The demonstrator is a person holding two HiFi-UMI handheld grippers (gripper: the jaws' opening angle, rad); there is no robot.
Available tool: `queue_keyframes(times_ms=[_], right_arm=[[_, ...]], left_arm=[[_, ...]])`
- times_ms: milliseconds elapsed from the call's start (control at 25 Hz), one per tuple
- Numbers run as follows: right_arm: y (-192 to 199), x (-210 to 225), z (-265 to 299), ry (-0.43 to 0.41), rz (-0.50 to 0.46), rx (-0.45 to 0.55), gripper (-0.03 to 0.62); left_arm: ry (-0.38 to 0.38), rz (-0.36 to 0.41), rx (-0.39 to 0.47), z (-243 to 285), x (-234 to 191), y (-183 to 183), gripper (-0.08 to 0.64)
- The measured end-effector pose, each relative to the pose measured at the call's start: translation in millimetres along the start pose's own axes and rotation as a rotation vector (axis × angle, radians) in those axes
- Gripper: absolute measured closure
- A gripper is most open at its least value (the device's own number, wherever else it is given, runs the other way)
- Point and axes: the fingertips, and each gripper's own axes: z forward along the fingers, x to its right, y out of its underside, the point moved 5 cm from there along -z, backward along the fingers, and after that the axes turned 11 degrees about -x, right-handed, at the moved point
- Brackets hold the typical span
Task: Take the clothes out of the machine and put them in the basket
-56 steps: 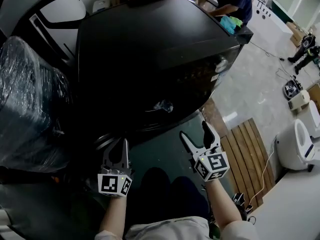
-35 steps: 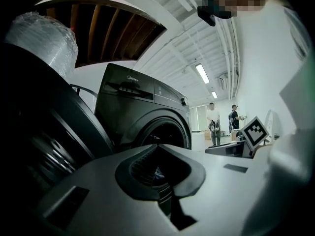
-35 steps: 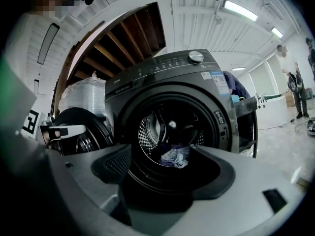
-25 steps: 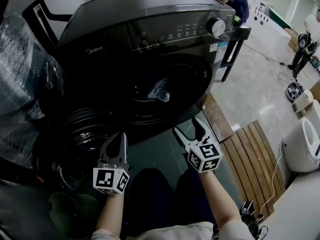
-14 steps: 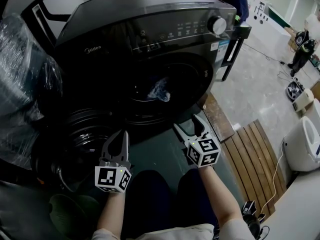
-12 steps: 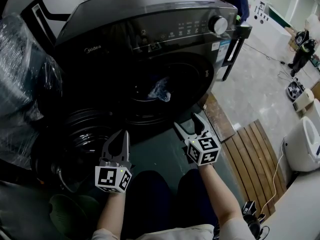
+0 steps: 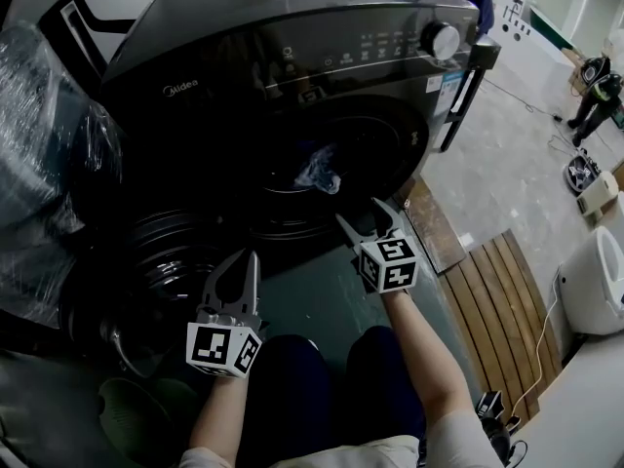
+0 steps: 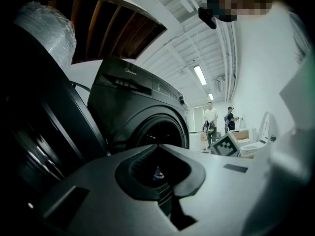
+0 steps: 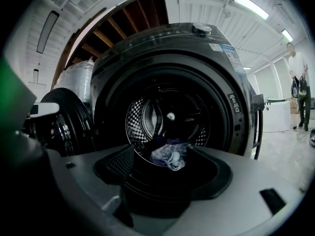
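The dark front-loading washing machine [image 7: 292, 57] stands ahead with its round door [image 7: 146, 271] swung open to the left. A pale blue bundle of clothes [image 7: 319, 169] lies at the front of the drum; the right gripper view shows these clothes [image 9: 170, 155] just behind the drum's lip. My right gripper [image 7: 363, 220] is held in front of the opening, short of the clothes. It is open, its jaws have just been closing a little, and nothing is between them. My left gripper [image 7: 237, 266] is open and empty, lower left, near the door. A green thing [image 7: 132, 408], possibly the basket, lies at the bottom left.
A bulky plastic-wrapped object [image 7: 39, 144] stands left of the machine. A wooden slatted board [image 7: 497, 291] and a white appliance [image 7: 600, 281] are on the floor to the right. Two people [image 8: 210, 127] stand far off in the room.
My right gripper has moved forward and slightly down toward the drum opening. The left gripper has stayed where it was. The head view has tilted a little closer to the machine.
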Motion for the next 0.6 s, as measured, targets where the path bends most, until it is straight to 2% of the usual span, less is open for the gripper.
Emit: queue_keyframes(times_ms=[240, 600], right_arm=[[-1.6, 7.8, 35.6, 0.007, 0.0, -0.034, 0.259], [1.9, 23.2, 89.4, 0.021, 0.002, -0.099, 0.267]], left_arm=[[0.026, 0.016, 0.004, 0.2, 0.4, -1.9, 0.54], [0.048, -0.031, 0.013, 4.1, -5.1, -1.9, 0.54]])
